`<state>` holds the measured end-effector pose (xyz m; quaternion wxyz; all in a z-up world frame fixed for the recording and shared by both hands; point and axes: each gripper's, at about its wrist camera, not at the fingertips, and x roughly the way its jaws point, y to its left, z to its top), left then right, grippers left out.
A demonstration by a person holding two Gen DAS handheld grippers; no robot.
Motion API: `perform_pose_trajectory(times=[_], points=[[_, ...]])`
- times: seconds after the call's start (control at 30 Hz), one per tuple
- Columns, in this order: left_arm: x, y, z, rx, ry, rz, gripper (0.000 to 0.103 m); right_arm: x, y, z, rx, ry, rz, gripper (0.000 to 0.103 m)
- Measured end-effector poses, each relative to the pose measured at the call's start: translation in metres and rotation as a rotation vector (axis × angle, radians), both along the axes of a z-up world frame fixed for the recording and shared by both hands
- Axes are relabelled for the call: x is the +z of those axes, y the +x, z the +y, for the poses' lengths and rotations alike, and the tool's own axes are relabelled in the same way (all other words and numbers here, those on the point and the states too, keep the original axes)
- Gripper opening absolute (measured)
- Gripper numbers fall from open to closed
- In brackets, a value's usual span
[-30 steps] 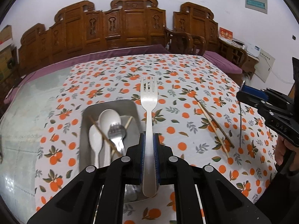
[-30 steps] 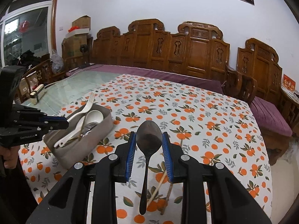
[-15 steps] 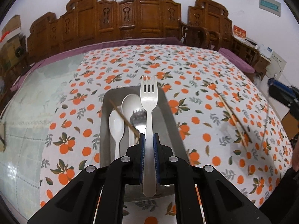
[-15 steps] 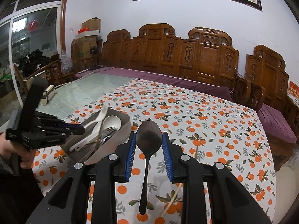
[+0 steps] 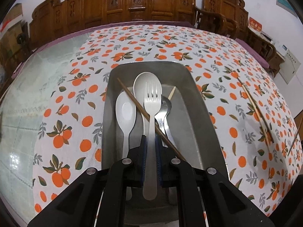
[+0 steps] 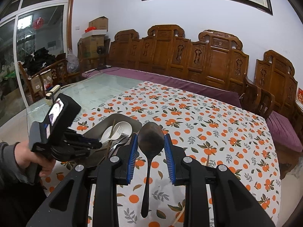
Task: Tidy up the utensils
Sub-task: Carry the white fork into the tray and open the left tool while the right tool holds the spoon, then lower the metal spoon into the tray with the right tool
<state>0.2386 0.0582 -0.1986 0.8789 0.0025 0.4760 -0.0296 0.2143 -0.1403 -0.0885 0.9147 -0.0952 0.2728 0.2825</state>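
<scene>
My left gripper point(image 5: 150, 141) is shut on a white fork point(image 5: 151, 109) and holds it low over the grey metal tray point(image 5: 204, 113). The tray holds two white spoons point(image 5: 126, 111), a metal spoon point(image 5: 166, 121) and a brown chopstick point(image 5: 136, 104). My right gripper point(image 6: 150, 141) is shut on a dark spoon point(image 6: 150, 141), bowl between the blue pads, handle hanging down, above the tablecloth just right of the tray point(image 6: 121, 118). The left gripper point(image 6: 94, 143) also shows in the right wrist view, at the tray.
Loose chopsticks point(image 5: 255, 109) lie on the orange-print tablecloth point(image 5: 217, 66) right of the tray. Bare glass tabletop point(image 5: 37, 79) lies to the left. A carved wooden bench point(image 6: 189, 56) runs along the far side, with a wooden chair point(image 6: 261, 98) at the right.
My left gripper has moved forward and down with the fork, now low over the tray. My right gripper with the dark spoon has moved left, closer to the tray.
</scene>
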Motion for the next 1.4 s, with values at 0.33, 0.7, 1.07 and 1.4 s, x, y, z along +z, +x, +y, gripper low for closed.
perform_pose_trajectory(times=[0.33, 0.7, 1.07, 1.4], points=[[0.027, -0.008, 0.005, -0.013, 0.02, -0.08, 0.023, 0.001, 0.012, 0.027, -0.001, 0.019, 0.042, 0.031], [0.052, -0.017, 0.035, 0.021, 0.017, -0.145, 0.028, 0.017, 0.016, 0.069, 0.028, 0.031, 0.047, 0.031], [0.061, -0.025, 0.059, 0.06, 0.006, -0.167, 0.028, 0.023, 0.023, 0.108, 0.059, 0.058, 0.072, 0.031], [0.068, -0.028, 0.075, 0.083, -0.018, -0.185, 0.028, -0.012, 0.039, 0.135, 0.045, 0.032, 0.141, 0.031]])
